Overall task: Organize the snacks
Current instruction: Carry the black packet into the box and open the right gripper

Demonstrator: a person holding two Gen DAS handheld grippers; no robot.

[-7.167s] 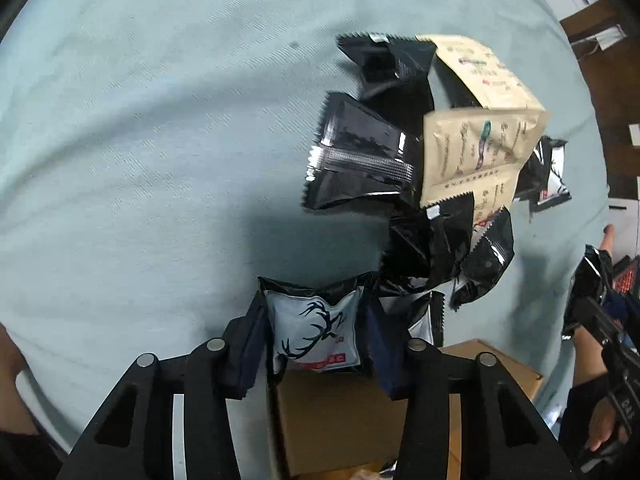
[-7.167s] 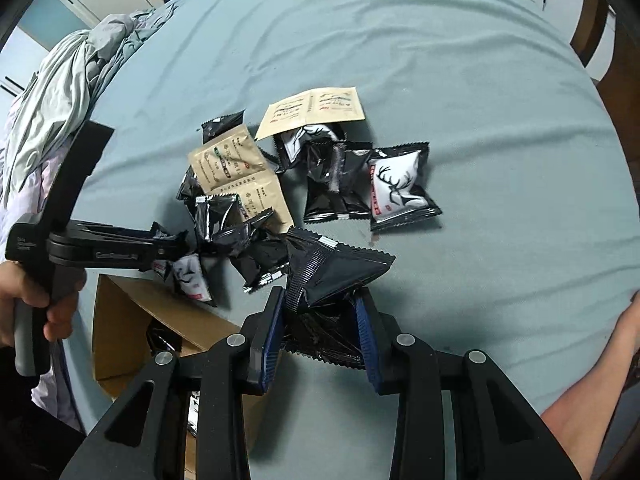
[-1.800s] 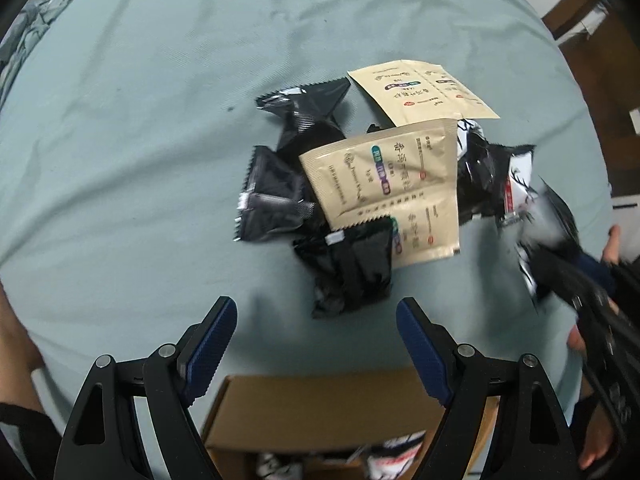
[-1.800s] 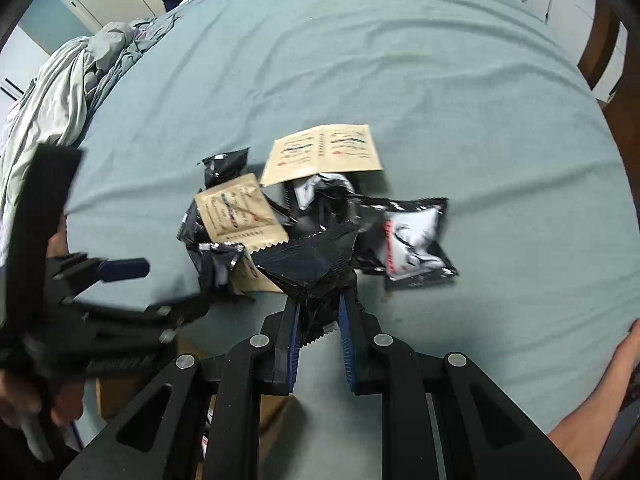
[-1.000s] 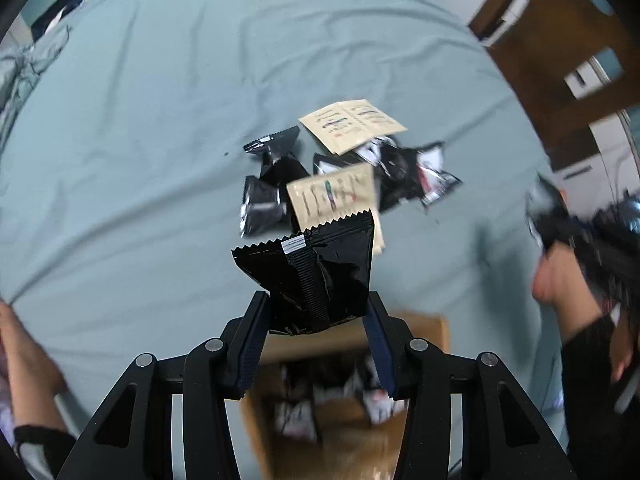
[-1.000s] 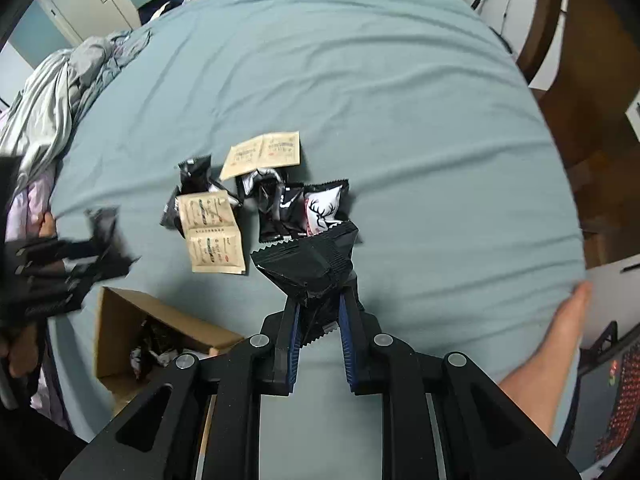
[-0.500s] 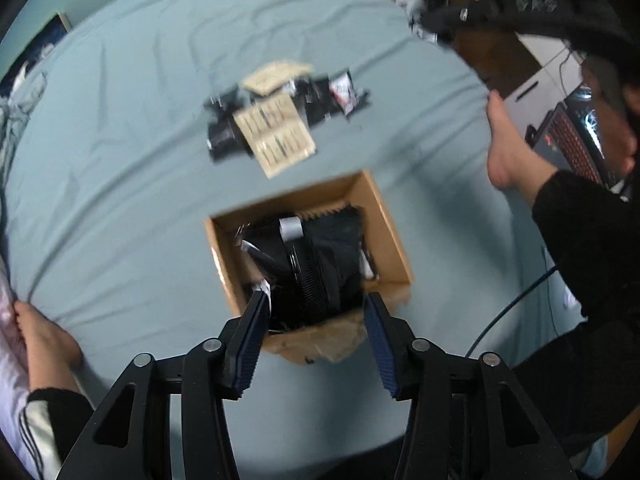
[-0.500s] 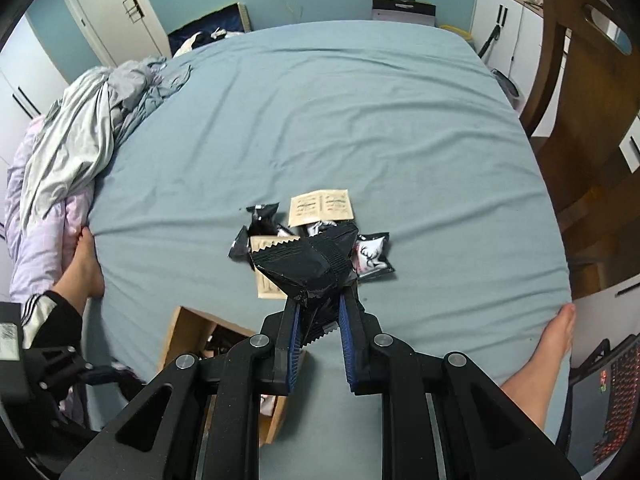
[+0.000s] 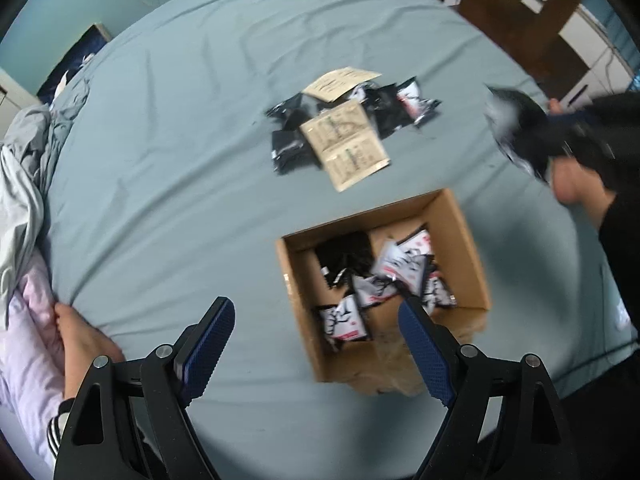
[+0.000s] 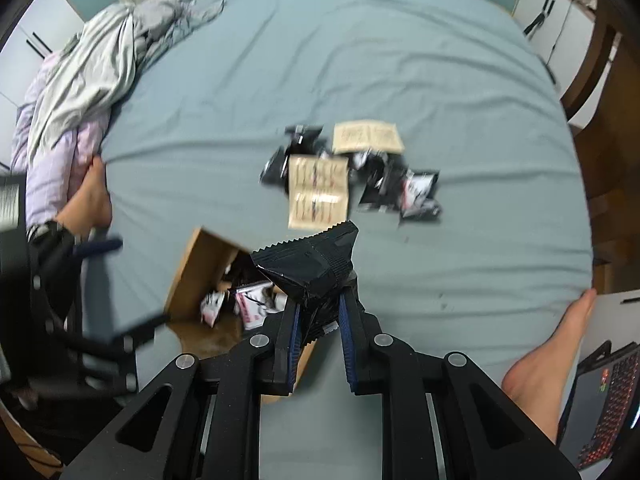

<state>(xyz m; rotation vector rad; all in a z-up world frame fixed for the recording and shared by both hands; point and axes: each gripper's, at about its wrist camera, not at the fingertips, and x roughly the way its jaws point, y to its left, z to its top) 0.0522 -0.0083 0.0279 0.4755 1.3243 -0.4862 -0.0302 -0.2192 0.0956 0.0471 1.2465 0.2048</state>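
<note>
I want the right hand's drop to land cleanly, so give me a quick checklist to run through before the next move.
1. Right hand-held gripper shut on the black snack packet: ok.
2. Left hand-held gripper free of any packet, jaws opening: ok.
3. Cardboard box open at the top, with room above the packets inside: ok.
4. Held packet directly over the box opening: cannot tell; it hangs near the box's edge in the right wrist view.
5. Left hand-held gripper out of the drop path: cannot tell.
6. Loose packets left on the bed sheet: not ok, several remain.

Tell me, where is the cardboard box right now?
In the left wrist view, the box sits on the bed, just below the loose snack pile.
</note>
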